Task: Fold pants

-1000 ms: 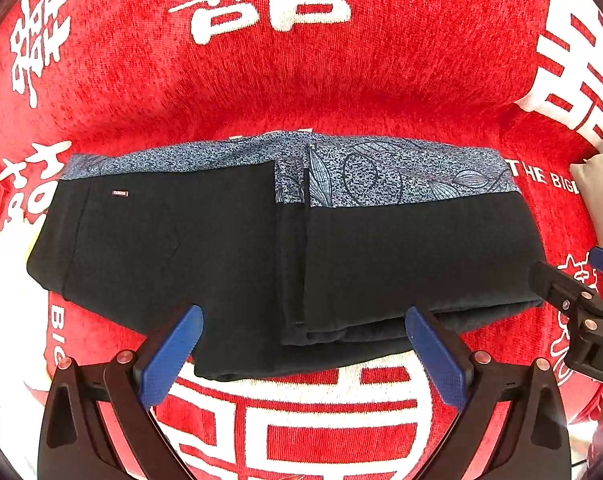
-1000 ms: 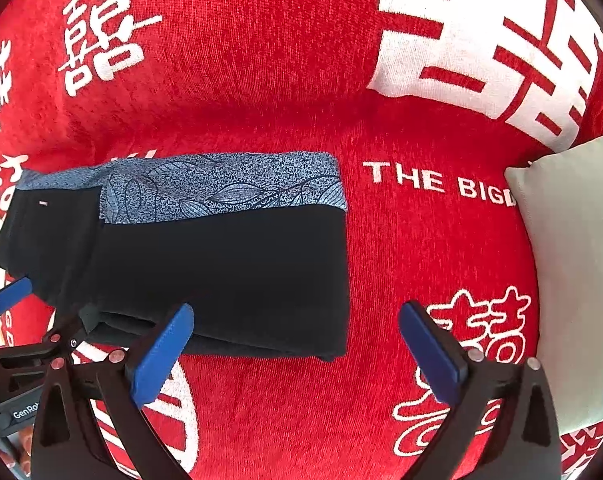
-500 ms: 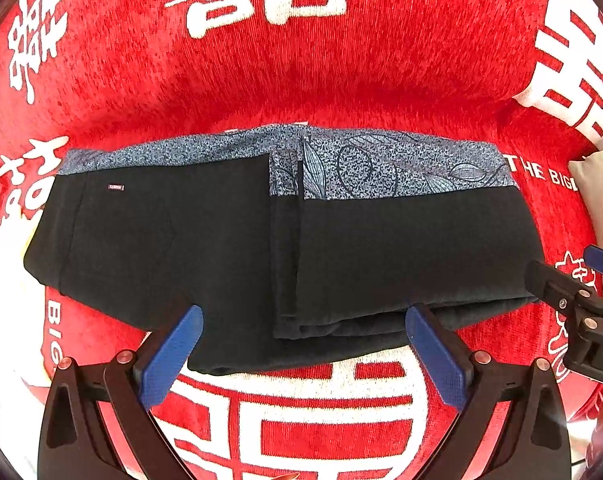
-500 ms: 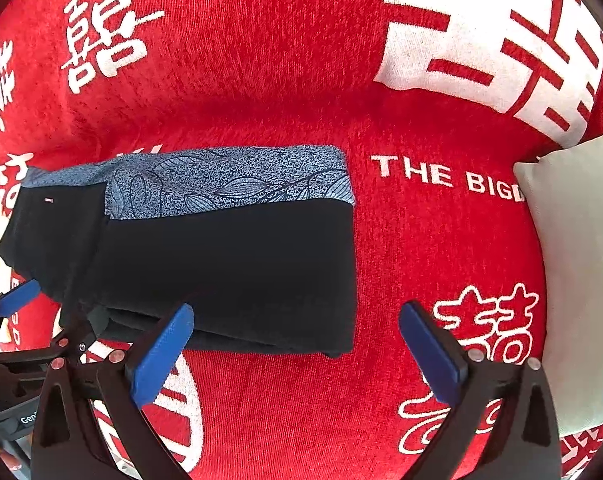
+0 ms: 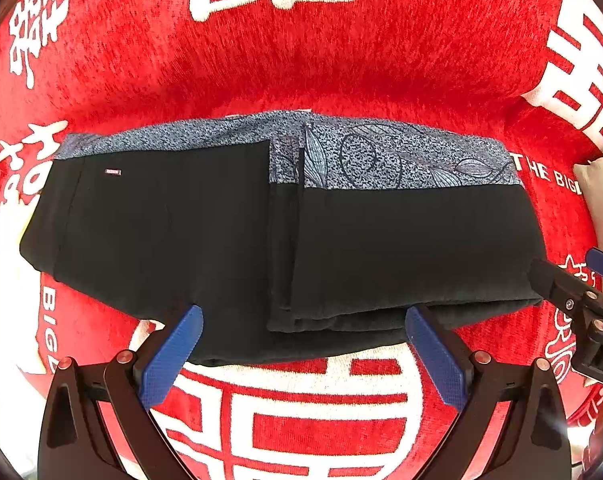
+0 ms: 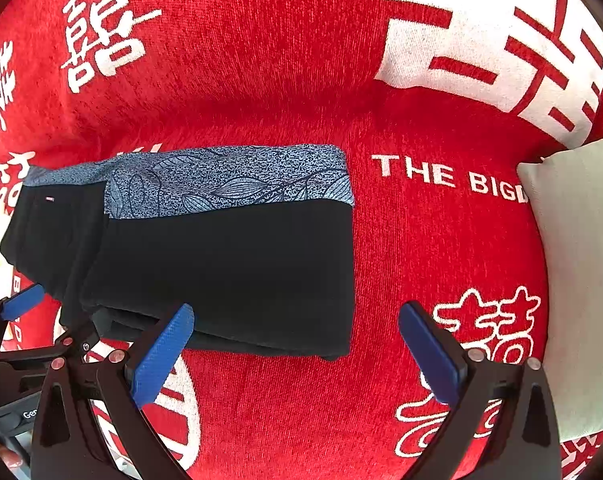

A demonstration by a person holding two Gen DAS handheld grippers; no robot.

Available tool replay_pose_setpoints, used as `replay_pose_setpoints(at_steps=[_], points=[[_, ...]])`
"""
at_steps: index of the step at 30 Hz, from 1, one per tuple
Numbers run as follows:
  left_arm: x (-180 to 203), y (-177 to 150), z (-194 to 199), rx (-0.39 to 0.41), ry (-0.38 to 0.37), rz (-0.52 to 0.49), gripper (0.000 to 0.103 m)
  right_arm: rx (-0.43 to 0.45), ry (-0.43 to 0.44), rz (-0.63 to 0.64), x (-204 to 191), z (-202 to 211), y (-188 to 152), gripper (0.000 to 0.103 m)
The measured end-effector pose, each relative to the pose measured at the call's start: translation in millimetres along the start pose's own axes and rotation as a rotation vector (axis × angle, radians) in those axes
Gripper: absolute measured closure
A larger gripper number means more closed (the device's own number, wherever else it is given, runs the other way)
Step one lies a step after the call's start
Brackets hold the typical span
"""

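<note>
Holding both grippers spread and empty, you have the left gripper at the near edge of the pants and the right gripper by their right end; the pants lie folded on the red cover, cushion further right.

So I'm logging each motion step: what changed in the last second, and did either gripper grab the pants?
Hardly anything. The folded pants sit slightly lower in both views, so the grippers have crept a little. Nothing was grabbed or released: the left gripper and right gripper keep their jaws open and empty. Pants' fold, red blanket and pillow unchanged.
</note>
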State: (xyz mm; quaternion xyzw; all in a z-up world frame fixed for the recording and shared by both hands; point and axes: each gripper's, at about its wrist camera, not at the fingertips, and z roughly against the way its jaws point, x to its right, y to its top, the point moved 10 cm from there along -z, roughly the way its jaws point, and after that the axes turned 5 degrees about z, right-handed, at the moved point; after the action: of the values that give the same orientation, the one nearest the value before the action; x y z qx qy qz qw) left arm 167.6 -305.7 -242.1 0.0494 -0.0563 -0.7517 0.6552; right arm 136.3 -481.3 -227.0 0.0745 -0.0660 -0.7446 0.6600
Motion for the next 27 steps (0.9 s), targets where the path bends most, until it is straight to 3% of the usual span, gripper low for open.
replay_pose_setpoints(at_steps=[6, 17, 23, 27], points=[[2, -2, 2, -0.006, 0.011, 0.009, 0.001, -0.003, 0.009, -0.003, 4, -1, 1, 0.001], [-1, 6, 35, 0.051, 0.047, 0.037, 0.001, 0.006, 0.032, 0.005, 8, 9, 5, 0.0], [-13, 4, 47, 0.07, 0.073, 0.067, 0.001, 0.02, 0.05, 0.03, 5, 15, 10, 0.0], [-31, 0, 47, 0.066, 0.049, 0.115, 0.001, 0.016, 0.045, 0.052, -1, 12, 11, 0.0]])
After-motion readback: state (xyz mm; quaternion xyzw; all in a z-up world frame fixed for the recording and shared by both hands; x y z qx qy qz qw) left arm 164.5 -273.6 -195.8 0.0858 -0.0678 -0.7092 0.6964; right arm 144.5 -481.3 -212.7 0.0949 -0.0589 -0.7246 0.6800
